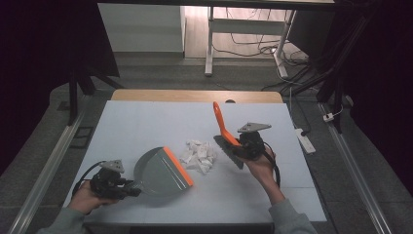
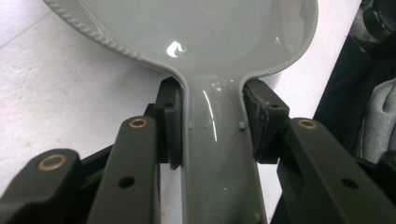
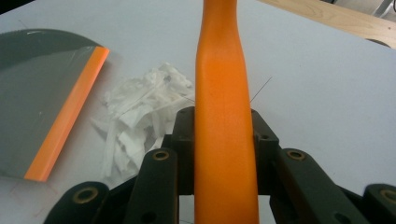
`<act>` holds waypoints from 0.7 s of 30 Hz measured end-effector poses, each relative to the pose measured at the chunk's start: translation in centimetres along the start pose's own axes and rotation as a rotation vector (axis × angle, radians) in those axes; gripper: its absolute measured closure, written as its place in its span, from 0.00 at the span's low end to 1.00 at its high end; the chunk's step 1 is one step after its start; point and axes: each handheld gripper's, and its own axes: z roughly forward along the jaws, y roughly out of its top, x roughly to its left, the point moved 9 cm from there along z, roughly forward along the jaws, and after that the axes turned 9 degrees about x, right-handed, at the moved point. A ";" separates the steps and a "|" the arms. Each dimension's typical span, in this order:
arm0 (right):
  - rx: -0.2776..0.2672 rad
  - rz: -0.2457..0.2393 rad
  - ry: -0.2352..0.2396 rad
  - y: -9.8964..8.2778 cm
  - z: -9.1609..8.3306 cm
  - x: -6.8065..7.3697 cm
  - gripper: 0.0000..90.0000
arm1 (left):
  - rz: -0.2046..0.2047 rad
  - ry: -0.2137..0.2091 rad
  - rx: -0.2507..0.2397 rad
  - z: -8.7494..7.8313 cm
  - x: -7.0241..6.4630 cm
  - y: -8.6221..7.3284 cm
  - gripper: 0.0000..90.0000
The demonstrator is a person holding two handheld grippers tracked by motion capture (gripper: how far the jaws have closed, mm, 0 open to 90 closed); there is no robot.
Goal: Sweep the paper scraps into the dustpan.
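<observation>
Stiff, light plastic pair: left claw (image 1: 131, 191) clamped on grey dustpan (image 1: 160, 171) handle, right claw (image 1: 237, 146) gripping orange brush (image 1: 223, 127) handle; shredded paper (image 1: 198, 156) centre-frame, feather-light.

The high view is dim, its corners falling to black, with the pale table (image 1: 146, 126) the brightest area and daylight on the floor beyond. It looks soft and grainy. In the left gripper view, glare spots the grey dustpan (image 2: 196, 28); near parts blur.
</observation>
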 end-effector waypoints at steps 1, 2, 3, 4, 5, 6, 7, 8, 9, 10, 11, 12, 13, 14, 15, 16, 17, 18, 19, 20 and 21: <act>-0.002 0.003 -0.001 0.2 0.2 -0.1 0.78 | 0.000 0.002 0.002 0.0 0.1 0.0 0.68; -0.003 0.006 -0.001 0.4 0.4 -0.1 0.78 | -0.001 0.004 0.003 0.0 0.2 0.1 0.68; 0.005 0.005 -0.004 0.7 0.8 -0.3 0.78 | -0.004 0.000 0.000 0.0 0.2 0.2 0.68; 0.012 0.003 -0.009 0.8 1.2 -0.4 0.78 | -0.001 -0.002 0.000 -0.1 0.3 0.2 0.68; 0.020 0.004 -0.013 1.0 1.5 -0.5 0.78 | -0.001 -0.002 0.000 0.0 0.4 0.2 0.68; 0.028 0.005 -0.018 1.2 1.8 -0.6 0.78 | 0.000 -0.005 0.003 0.0 0.5 0.2 0.68; 0.034 0.008 -0.023 1.4 2.1 -0.7 0.78 | -0.001 -0.002 0.008 0.0 0.6 0.2 0.68; 0.037 0.006 -0.031 1.6 2.4 -0.8 0.78 | -0.003 -0.002 0.011 0.1 0.7 0.2 0.68; 0.039 0.016 -0.033 1.7 2.7 -0.9 0.78 | -0.003 -0.002 0.014 0.2 0.8 0.2 0.68; 0.043 0.017 -0.036 1.9 3.0 -1.1 0.78 | -0.004 -0.002 0.015 0.2 0.8 0.2 0.68; 0.047 0.023 -0.038 2.0 3.2 -1.1 0.78 | -0.004 -0.004 0.014 0.2 0.8 0.2 0.68; 0.046 0.027 -0.041 2.1 3.5 -1.3 0.78 | -0.001 -0.006 0.016 0.2 0.7 0.3 0.68; 0.049 0.034 -0.041 2.2 3.7 -1.3 0.78 | 0.003 -0.007 0.014 0.3 0.5 0.3 0.68; 0.051 0.037 -0.045 2.3 4.0 -1.5 0.78 | 0.004 -0.010 0.016 0.3 0.4 0.3 0.68; 0.052 0.038 -0.049 2.3 4.2 -1.6 0.78 | 0.007 -0.011 0.019 0.4 0.4 0.4 0.68; 0.054 0.042 -0.050 2.4 4.5 -1.7 0.78 | 0.008 -0.011 0.024 0.4 0.3 0.4 0.68; 0.056 0.043 -0.051 2.5 4.7 -1.8 0.78 | 0.005 -0.010 0.027 0.5 0.3 0.4 0.68; 0.062 0.049 -0.053 2.5 4.9 -1.9 0.78 | 0.000 -0.011 0.029 0.5 0.3 0.5 0.68; 0.062 0.048 -0.056 2.6 5.1 -2.1 0.78 | -0.004 -0.014 0.029 0.6 0.3 0.5 0.68; 0.062 0.054 -0.053 2.7 5.3 -2.1 0.78 | -0.006 -0.015 0.028 0.6 0.3 0.6 0.68; 0.063 0.057 -0.051 2.7 5.5 -2.1 0.78 | -0.009 -0.014 0.031 0.6 0.3 0.7 0.68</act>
